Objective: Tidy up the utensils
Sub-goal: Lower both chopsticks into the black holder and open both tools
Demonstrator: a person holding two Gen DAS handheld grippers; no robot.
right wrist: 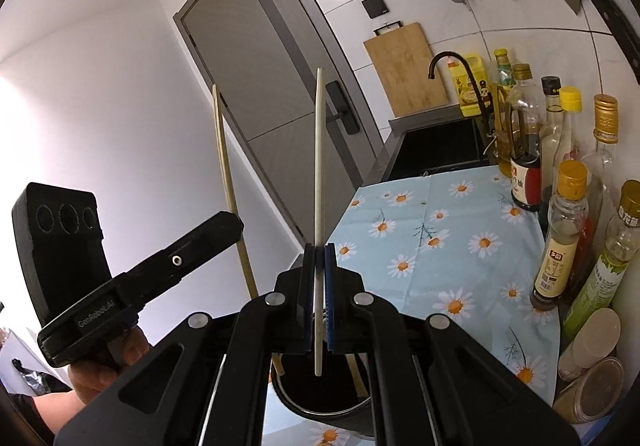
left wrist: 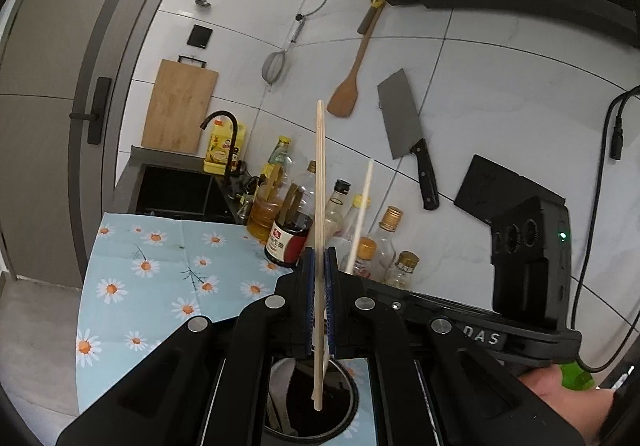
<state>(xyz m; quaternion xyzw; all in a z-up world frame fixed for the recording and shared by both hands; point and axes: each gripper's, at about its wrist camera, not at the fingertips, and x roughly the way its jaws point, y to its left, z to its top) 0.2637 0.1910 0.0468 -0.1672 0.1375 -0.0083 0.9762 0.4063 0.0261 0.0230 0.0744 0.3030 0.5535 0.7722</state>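
Note:
My left gripper (left wrist: 319, 258) is shut on a light wooden chopstick (left wrist: 319, 174) that stands upright, its lower end hanging over the mouth of a dark round utensil holder (left wrist: 352, 386). My right gripper (right wrist: 319, 254) is shut on a white chopstick (right wrist: 319, 150), also upright, its lower tip just above the same holder (right wrist: 340, 412). The white chopstick also shows in the left wrist view (left wrist: 362, 206), and the wooden one in the right wrist view (right wrist: 228, 182). The left gripper's body (right wrist: 132, 286) is to the left in the right wrist view.
A daisy-print cloth (right wrist: 436, 230) covers the counter. Several sauce and oil bottles (right wrist: 560, 230) line the wall side. A sink with a black faucet (left wrist: 228, 138) lies beyond. A cutting board (left wrist: 180, 106), spatula, strainer, ladle and cleaver (left wrist: 404, 122) hang on the tiled wall.

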